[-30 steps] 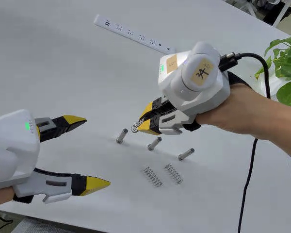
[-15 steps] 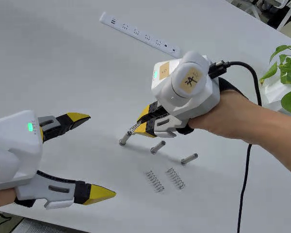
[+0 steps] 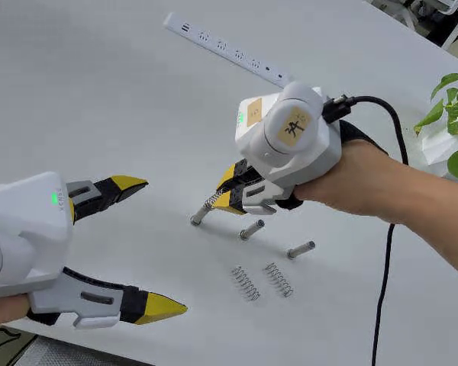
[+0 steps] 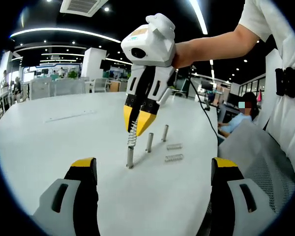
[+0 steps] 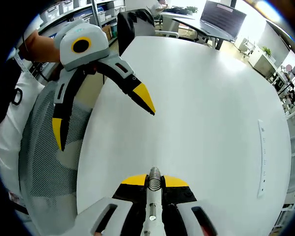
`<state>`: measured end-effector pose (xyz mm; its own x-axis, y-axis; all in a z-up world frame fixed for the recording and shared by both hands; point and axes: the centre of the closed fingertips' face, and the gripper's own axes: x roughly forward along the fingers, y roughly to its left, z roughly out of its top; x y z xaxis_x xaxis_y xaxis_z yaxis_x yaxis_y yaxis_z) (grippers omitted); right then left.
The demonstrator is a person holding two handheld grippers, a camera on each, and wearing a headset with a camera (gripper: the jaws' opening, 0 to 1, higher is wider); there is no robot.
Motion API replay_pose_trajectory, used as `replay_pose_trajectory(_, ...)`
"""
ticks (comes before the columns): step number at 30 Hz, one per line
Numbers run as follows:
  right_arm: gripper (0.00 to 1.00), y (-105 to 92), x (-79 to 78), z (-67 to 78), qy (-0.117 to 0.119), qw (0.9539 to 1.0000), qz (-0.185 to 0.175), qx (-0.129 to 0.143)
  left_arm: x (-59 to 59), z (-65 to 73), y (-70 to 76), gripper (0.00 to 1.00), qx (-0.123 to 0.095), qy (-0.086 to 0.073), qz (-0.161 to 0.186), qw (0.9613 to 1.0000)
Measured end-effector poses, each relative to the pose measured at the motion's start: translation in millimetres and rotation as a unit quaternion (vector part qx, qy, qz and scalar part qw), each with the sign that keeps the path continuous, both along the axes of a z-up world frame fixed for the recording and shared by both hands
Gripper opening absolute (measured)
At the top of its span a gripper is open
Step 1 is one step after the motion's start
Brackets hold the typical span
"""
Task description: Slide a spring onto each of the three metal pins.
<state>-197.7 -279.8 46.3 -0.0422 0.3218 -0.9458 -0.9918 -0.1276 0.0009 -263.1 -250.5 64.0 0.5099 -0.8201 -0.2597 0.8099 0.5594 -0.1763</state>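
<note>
Three short metal pins stand upright on the white table: a left pin point(image 3: 196, 218), a middle pin point(image 3: 249, 229) and a right pin point(image 3: 300, 249). My right gripper point(image 3: 227, 197) is shut on a spring point(image 3: 211, 203) that hangs down from its tips. The spring's lower end meets the top of the left pin point(image 4: 130, 157). Two loose springs point(image 3: 245, 282) point(image 3: 277, 279) lie flat in front of the pins. My left gripper point(image 3: 153, 245) hovers open to the left of the pins, holding nothing. In the right gripper view the spring point(image 5: 155, 179) sits between the shut jaws.
A white power strip point(image 3: 229, 47) lies at the back of the table. A black cable point(image 3: 385, 252) trails from the right gripper across the table's right side. A green plant point(image 3: 454, 114) stands at the right edge. The table's front edge runs under the left gripper.
My right gripper has come down and to the left with the spring, bringing its lower end from beside the left pin onto that pin's top. The left gripper stays open.
</note>
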Motion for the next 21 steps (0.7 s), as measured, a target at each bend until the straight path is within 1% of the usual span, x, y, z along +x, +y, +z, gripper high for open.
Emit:
replay_pose_trajectory(11, 0.07, -0.7, -0.7, -2.6, 0.005, 1.0000, 0.001, -0.005, 1.1, 1.8, -1.6, 0.96, -0.006, 0.000, 0.001, 1.0000)
replay_pose_trajectory(21, 0.07, -0.7, -1.6, -5.7, 0.009, 0.9999, 0.002, -0.007, -0.1, 1.3, -4.6, 0.96, -0.008, 0.002, -0.001, 1.0000)
